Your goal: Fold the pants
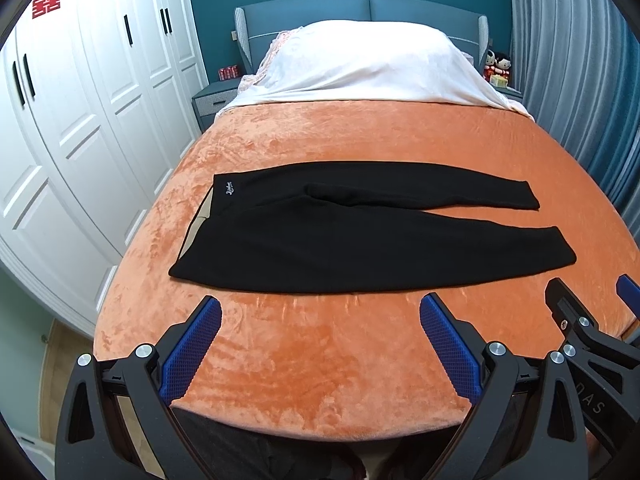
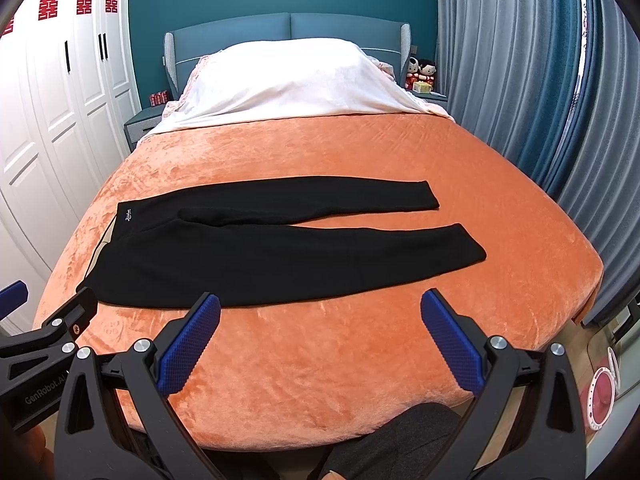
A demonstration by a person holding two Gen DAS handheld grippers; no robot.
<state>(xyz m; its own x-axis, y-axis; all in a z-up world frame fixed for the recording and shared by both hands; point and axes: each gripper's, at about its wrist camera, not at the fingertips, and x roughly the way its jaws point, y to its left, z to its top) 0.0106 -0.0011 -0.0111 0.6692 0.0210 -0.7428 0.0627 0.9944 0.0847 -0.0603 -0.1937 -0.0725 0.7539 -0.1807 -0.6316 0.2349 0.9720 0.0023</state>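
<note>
Pants: black, spread flat across the orange bed, waistband left, legs right.
Left gripper: spread, holding nothing, above the bed.
Right gripper: spread, holding nothing.

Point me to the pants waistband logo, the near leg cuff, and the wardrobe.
waistband logo [image 1: 229, 189], left wrist view, white script.
near leg cuff [image 2: 474, 250], right wrist view, hem end.
wardrobe [image 1: 80, 100], left wrist view, door panel.

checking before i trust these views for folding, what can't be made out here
- Logo on the pants: too small to read in either view.
- Waistband inside: only a pale sliver shows, left wrist view; the black front panel hides the rest.
- Right gripper in the left wrist view: cut off by the right edge.
- Left gripper in the right wrist view: cut off by the left edge.
- Bed near edge: hidden behind gripper frames, both views.
</note>
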